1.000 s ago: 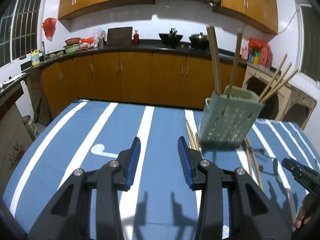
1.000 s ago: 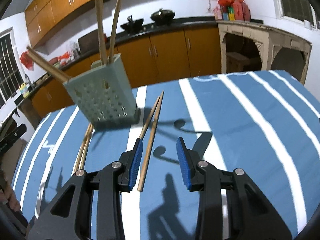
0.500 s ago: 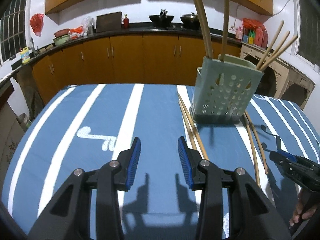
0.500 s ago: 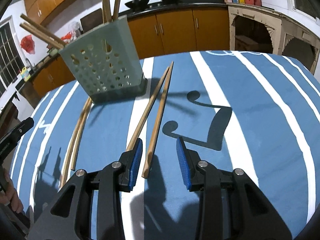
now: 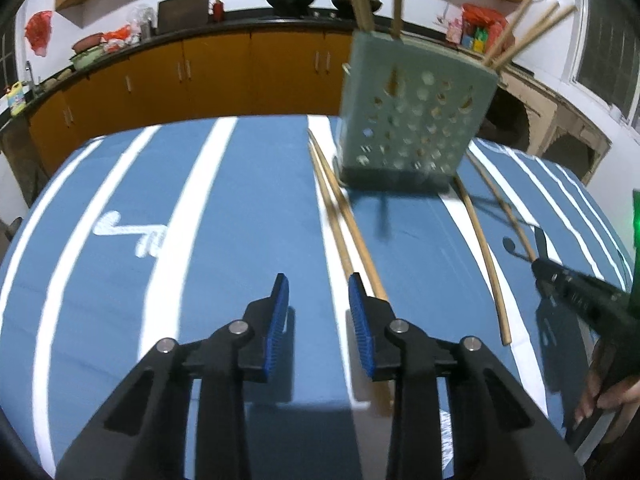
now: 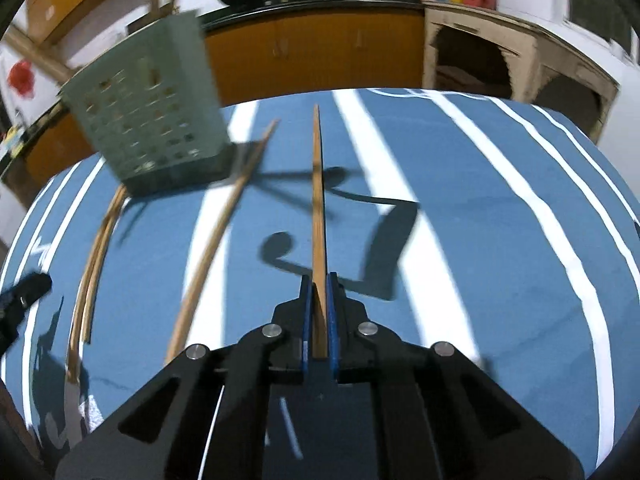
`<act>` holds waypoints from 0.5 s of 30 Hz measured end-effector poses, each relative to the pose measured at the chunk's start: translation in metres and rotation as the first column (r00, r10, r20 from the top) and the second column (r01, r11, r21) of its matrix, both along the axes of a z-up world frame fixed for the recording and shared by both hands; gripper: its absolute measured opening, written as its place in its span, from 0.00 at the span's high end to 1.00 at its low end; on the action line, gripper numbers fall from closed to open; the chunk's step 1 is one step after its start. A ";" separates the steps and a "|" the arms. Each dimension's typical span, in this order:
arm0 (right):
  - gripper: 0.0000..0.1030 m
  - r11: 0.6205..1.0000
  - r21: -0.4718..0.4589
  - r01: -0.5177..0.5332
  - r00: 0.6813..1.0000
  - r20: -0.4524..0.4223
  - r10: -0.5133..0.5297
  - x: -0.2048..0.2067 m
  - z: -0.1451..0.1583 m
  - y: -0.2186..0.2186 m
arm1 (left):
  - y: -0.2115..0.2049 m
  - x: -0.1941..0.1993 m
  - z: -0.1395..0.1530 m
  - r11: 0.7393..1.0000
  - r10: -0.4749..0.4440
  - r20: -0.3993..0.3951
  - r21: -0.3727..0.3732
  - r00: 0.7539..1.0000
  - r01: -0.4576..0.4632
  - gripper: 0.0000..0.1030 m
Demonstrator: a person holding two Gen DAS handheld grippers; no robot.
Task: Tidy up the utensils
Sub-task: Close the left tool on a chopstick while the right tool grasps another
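Right tongs point(image 6: 317, 312), lower centre of the right wrist view: blue pads clamped together on one wooden chopstick point(image 6: 318, 216), which runs straight up the frame from between them, its far tip over the blue striped surface point(image 6: 500, 240).

A second loose chopstick point(image 6: 216, 244) lies slanted just left of the held one, its upper end near the base of the pale green perforated holder point(image 6: 148, 116) at upper left. Two more sticks point(image 6: 94, 264) lie together along the left edge, below the holder.

Left tongs point(image 5: 318, 312), lower centre of the left wrist view: jaws apart and closing, nothing between the pads. A pair of chopsticks point(image 5: 342, 224) lies on the surface running from the holder's point(image 5: 412, 120) left foot down to just beside the right-hand pad; whether it touches is unclear. Holder stands upright at upper right of centre, several chopsticks point(image 5: 524, 28) already leaning out of its top. A hand point(image 5: 612, 396) grips the other tool at the lower right edge.
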State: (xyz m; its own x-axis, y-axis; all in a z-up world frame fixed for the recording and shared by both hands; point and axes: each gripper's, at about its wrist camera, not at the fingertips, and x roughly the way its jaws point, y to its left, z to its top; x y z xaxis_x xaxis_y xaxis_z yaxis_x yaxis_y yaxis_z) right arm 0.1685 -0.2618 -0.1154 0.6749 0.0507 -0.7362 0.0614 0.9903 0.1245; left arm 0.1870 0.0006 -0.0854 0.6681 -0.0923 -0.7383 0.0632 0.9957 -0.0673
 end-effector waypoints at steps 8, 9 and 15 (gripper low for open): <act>0.92 1.000 -0.015 -0.015 1.000 0.001 0.015 0.001 -0.002 0.004 | -0.021 0.007 -0.019 0.998 -0.025 -0.036 0.049 0.999 0.026 0.79; 0.92 1.000 -0.016 -0.017 1.000 0.001 0.017 0.002 -0.001 0.004 | -0.022 0.007 -0.019 0.998 -0.026 -0.032 0.059 0.999 0.027 0.85; 0.92 1.000 -0.013 -0.023 1.000 0.004 0.023 0.000 -0.001 0.006 | -0.006 0.009 -0.018 0.999 0.021 -0.031 0.028 0.999 -0.020 0.93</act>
